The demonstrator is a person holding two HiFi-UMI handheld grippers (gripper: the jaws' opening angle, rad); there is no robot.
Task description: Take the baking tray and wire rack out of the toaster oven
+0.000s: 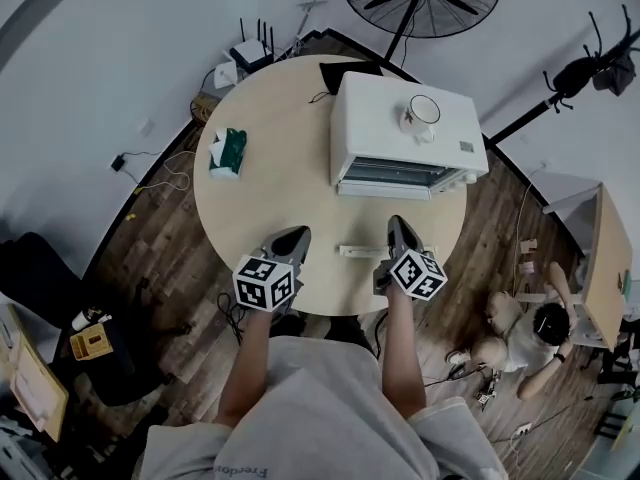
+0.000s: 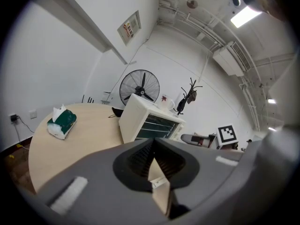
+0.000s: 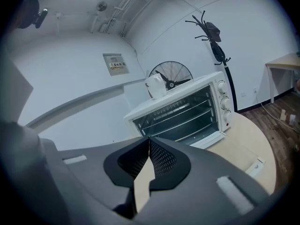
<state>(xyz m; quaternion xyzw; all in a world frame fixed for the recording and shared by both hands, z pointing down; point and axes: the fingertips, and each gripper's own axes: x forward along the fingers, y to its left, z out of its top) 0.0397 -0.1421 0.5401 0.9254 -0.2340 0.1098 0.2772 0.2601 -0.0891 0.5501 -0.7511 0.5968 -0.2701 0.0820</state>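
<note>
White oven (image 1: 372, 120), open, rack (image 3: 183, 117) prob. inside

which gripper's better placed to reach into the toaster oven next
Right. The right gripper sits straight in front of the toaster oven, and its own view faces the racks. The left gripper is off toward the oven's left side. Both are shut and empty.

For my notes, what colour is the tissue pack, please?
The tissue pack is green and white; left gripper view.
</note>
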